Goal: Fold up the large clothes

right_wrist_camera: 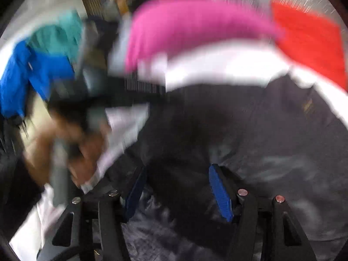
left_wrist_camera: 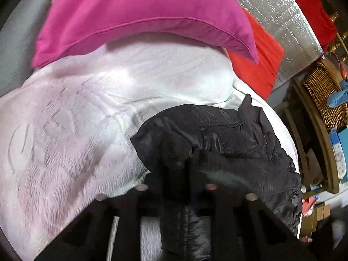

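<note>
Tongs (left_wrist_camera: pixel 183 165) on garment (left_wrist_camera: pixel 228 126) edge (bunched)

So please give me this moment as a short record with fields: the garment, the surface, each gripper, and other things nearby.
garment: black garment, crumpled, lying on the bed
surface: white sheet
left gripper: shut on a fold of the black garment
right gripper: open, blue pads either side of the black fabric
nearby: pink pillow, red pillow, wicker basket
image quality: right wrist view strongly blurred
</note>
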